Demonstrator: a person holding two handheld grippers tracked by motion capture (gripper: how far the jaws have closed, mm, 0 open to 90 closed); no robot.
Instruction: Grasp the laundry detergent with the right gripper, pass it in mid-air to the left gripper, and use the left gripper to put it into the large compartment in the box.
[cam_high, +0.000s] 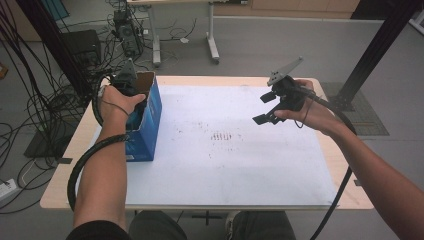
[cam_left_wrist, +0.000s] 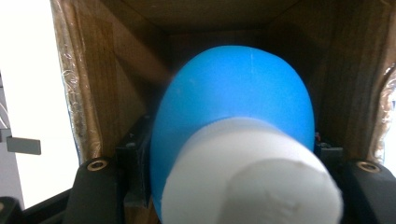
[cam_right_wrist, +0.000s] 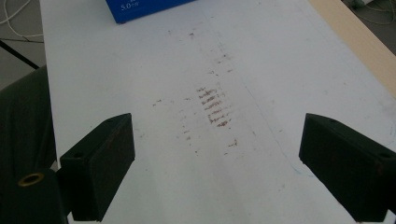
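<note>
Blue-and-white toy mushroom (cam_left_wrist: 233, 140), as best we can name it, is sitting inside the open blue cardboard box (cam_high: 145, 120), and we are judging the placing step nearly finished. In the left gripper view we are looking straight down into the box: a smooth, rounded blue cap with a matte, chalky white stem is lying between brown corrugated walls, their cut edges taped with shiny clear film. Our left hand-held gripper (cam_high: 127, 82) is reaching into the box mouth with its jaws drawn close and clamped on the object at either side. What we are still expecting is the letting go and the lifting out.

Our right hand-held gripper (cam_high: 267, 107) is hovering well apart from the box, above the surface (cam_high: 225, 170), its black blocky jaws spread wide with nothing between them. In the right gripper view we are seeing the surface's white sheet (cam_right_wrist: 261, 56), flat and scuffed with small brown smudges, and a pale wooden edge beside it.
</note>
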